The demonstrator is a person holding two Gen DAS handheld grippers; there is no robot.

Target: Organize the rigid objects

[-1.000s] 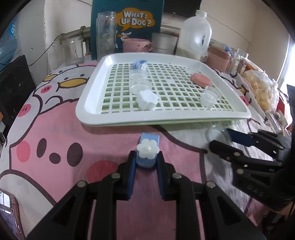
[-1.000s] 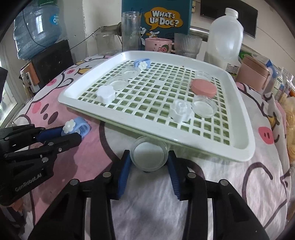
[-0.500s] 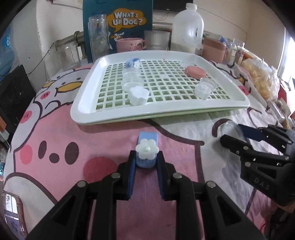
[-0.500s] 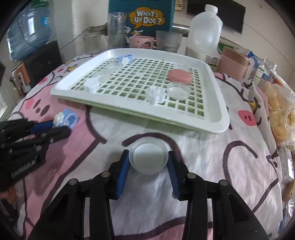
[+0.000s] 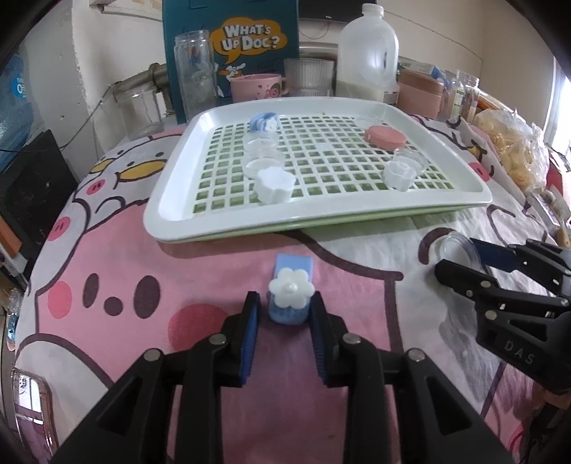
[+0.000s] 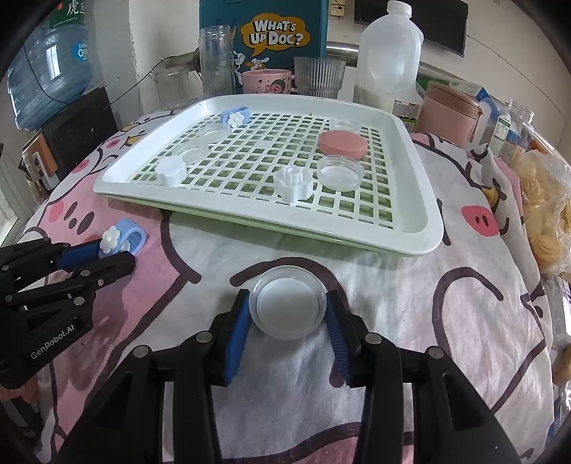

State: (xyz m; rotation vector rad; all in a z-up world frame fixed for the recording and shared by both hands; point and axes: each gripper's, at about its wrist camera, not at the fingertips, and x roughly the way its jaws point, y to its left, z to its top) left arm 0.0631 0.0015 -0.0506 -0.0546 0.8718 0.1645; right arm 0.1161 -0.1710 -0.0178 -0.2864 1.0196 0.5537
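Left tongs [image 5: 284, 314]: jaws have just been opening; now apart, with a gap on either side of the clip between them.
Clip [image 5: 291, 292]: blue, with a white flower on top, lying on the cloth between the left jaws, at 6 o'clock of the tray.
Right tongs [image 6: 288, 314]: pads clamped on either side of the dish.
Dish [image 6: 287, 302]: round, clear, shallow, on the cloth at 6 o'clock of the tray, apart from its rim.
Tray [image 6: 421, 200]: white, grid floor, on a green underlayer, on the table.
Tray contents, right wrist view:
- second blue clip [image 6: 234, 117] at 11 o'clock;
- two clear dishes [image 6: 192, 151] in a line below it;
- white flower cap [image 6: 171, 170] at 8 o'clock;
- pink lid [image 6: 342, 144] at 2 o'clock, with a clear dish [image 6: 345, 124] just behind it;
- clear dish [image 6: 340, 172] at 4 o'clock, touching or just beside an upturned flower cap [image 6: 293, 184].
Cloth [image 6: 410, 307]: pink and white cartoon print, covering the table.
Behind the tray, at 12 o'clock: teal box [image 6: 264, 32], tall jar [image 6: 217, 66], pink mug [image 6: 267, 81], ribbed glass [image 6: 319, 76], milk jug [image 6: 390, 60].
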